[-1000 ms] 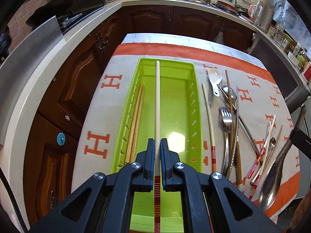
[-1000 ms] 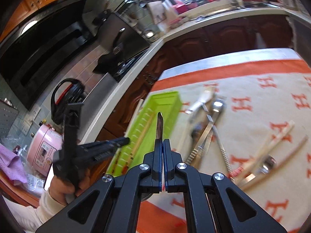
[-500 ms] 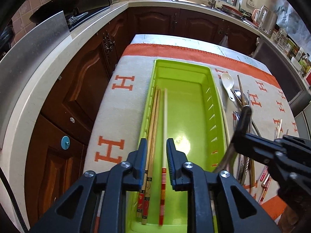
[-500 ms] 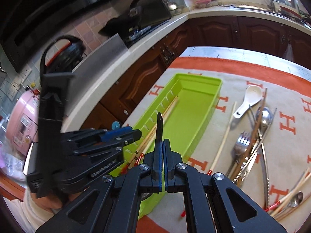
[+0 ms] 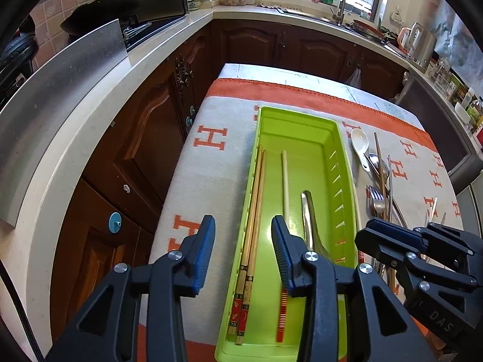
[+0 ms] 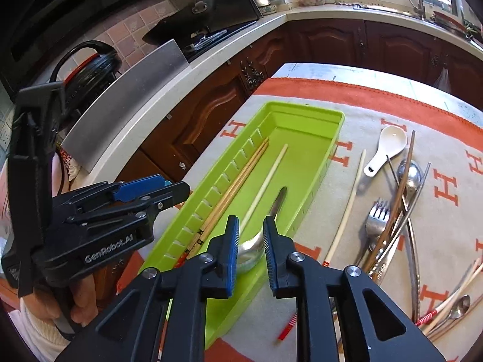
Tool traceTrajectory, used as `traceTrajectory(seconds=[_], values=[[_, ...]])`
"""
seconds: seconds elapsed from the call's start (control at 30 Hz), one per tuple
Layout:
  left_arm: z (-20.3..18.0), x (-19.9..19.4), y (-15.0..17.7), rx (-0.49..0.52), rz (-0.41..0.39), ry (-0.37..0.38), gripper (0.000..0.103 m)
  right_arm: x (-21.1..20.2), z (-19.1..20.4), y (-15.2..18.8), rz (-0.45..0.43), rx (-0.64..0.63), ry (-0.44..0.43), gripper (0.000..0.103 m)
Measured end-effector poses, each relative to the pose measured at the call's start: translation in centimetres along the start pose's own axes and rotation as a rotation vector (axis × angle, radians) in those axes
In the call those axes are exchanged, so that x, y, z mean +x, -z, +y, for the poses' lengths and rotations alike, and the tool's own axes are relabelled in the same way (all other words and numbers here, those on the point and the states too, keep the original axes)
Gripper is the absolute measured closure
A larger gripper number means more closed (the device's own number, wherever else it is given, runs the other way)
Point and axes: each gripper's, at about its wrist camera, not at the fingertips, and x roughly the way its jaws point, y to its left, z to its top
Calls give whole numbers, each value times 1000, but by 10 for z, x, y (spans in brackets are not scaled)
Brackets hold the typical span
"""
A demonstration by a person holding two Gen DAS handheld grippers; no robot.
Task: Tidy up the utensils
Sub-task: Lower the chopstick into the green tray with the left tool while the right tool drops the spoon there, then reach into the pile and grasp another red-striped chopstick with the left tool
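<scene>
A lime green tray lies on the cloth. In it are two brown chopsticks, a cream chopstick and a large metal spoon. My left gripper is open and empty above the tray's near left side; it also shows in the right wrist view. My right gripper is open just above the spoon's bowl; it also shows in the left wrist view.
Right of the tray lie a white ceramic spoon, a loose cream chopstick, a fork and several metal utensils and chopsticks. The table's left edge drops to dark cabinets.
My left gripper let the cream chopstick down into the tray, opened and drew back. My right gripper brought the large spoon over the tray and opened; the spoon now lies in the tray.
</scene>
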Motion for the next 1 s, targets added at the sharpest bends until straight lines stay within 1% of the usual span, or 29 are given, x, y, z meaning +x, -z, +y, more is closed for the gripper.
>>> traceTrajectory(seconds=[0.1, 0.3, 0.5, 0.77, 1.0], values=[[-3, -2, 0, 6, -2, 6, 66, -15, 1, 7, -14, -11, 6, 86], [-15, -6, 0, 25, -2, 28, 66, -39, -8, 21, -29, 14, -1, 86], [-35, -13, 1, 68, -3, 52, 66, -67, -23, 39, -59, 37, 33, 86], [-70, -23, 3, 140, -11, 97, 66, -107, -61, 67, -95, 129, 93, 86], [-110, -28, 6, 215, -1, 146, 66, -146, -101, 94, -146, 220, 144, 87]])
